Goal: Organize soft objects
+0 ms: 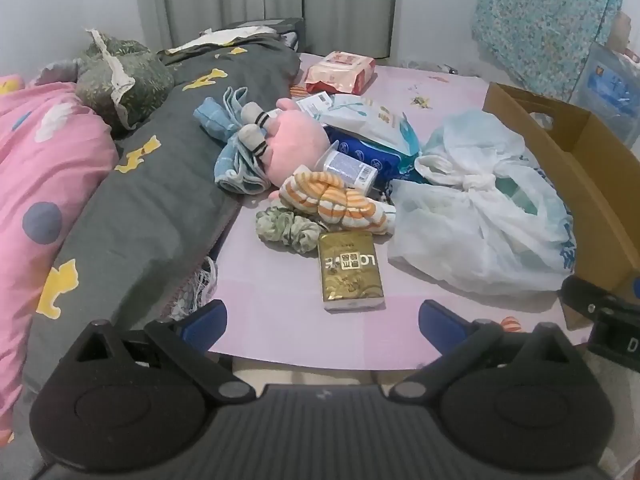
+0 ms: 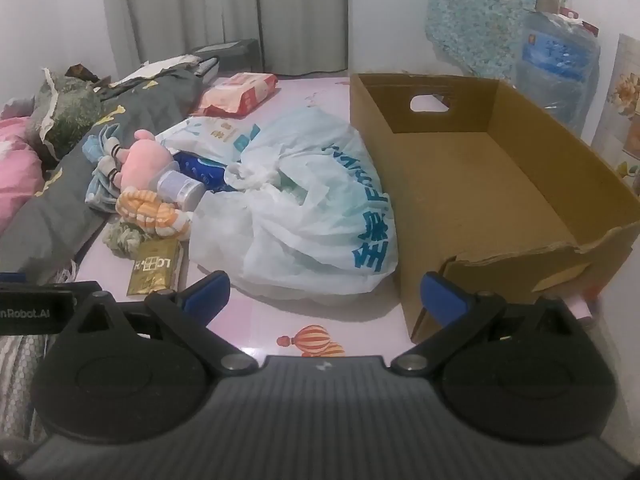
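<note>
Left wrist: left gripper (image 1: 322,320) spread wide, empty, above the bed's near edge; striped cloth (image 1: 336,202) mid-bed.
Right wrist: right gripper (image 2: 324,300) apart, empty; box (image 2: 492,184) at the right edge looks empty, so pinch cloth centrally.

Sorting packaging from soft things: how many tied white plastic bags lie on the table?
1: the tied white plastic bag sits between the cardboard box and the pile of small items. Others may be hidden beneath it.
</note>
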